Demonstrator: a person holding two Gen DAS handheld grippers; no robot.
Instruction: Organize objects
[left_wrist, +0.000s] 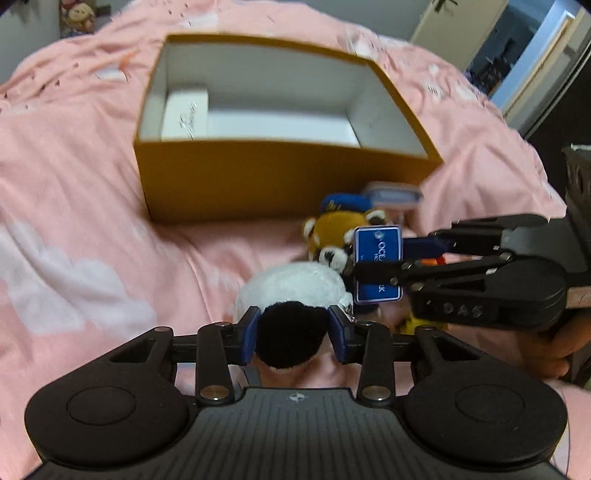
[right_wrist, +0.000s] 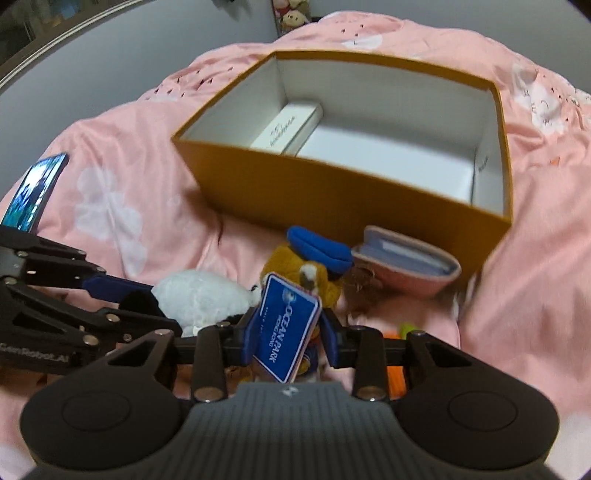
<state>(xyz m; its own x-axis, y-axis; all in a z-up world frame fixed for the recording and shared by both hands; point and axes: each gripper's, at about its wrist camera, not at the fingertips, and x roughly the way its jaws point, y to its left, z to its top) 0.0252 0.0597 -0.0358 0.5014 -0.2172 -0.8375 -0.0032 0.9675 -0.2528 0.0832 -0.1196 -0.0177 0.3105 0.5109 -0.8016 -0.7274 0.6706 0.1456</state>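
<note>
An open mustard-yellow box (left_wrist: 258, 177) (right_wrist: 332, 192) sits on the pink bedspread, with a white carton (left_wrist: 184, 114) (right_wrist: 288, 127) inside. My left gripper (left_wrist: 293, 332) is shut on the black part of a black-and-white plush (left_wrist: 295, 284), also seen in the right wrist view (right_wrist: 199, 295). My right gripper (right_wrist: 286, 332) is shut on a blue Ocean Park tag (right_wrist: 286, 332) (left_wrist: 376, 266) attached to a red panda plush with a blue cap (left_wrist: 332, 229) (right_wrist: 306, 266). Both plushes lie just in front of the box.
A pink case (right_wrist: 406, 266) (left_wrist: 391, 195) holding blue-grey items lies against the box front. A phone (right_wrist: 33, 192) lies on the bedspread to the left. Orange and yellow-green bits (right_wrist: 397, 332) show under the right gripper. A wall and a doorway (left_wrist: 517, 55) are behind.
</note>
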